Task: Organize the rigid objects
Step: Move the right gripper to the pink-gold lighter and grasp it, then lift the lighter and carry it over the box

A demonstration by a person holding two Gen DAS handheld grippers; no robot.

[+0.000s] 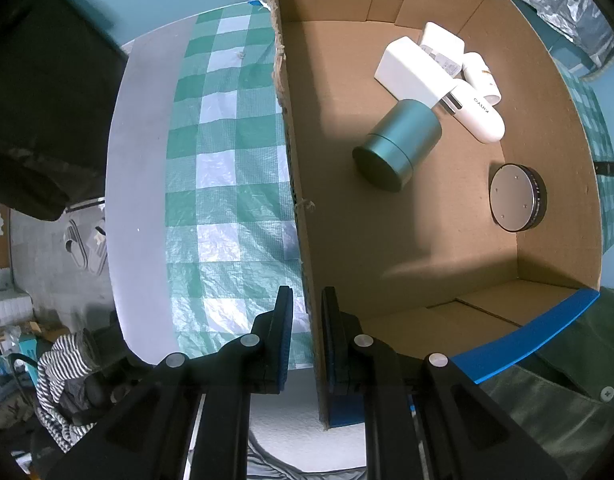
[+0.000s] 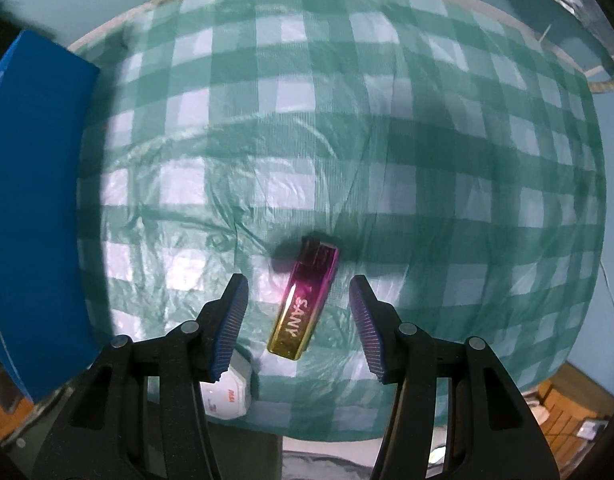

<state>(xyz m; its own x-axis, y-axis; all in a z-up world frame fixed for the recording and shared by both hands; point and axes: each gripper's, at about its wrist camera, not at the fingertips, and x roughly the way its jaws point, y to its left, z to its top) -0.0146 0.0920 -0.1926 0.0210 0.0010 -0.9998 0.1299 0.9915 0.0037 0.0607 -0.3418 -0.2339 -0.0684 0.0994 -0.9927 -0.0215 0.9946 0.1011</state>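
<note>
Left tongs [image 1: 307, 300] clamped on the cardboard box [image 1: 303, 240] wall, right tongs [image 2: 299, 300] apart, straddling the pink-gold lighter [image 2: 305, 300] flat on the checkered table [image 2: 347, 140], pads clear of it, teal canister [image 1: 399, 144] inside the box.

both wrist cameras face straight down

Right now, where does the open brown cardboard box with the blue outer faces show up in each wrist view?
Left wrist: the cardboard box fills the right half; the left gripper is shut on its near wall.
Right wrist: only a blue outer face of the box shows, along the left edge; its inside is out of view.
Shared landmark: the green-and-white checked tablecloth under the box.
</note>
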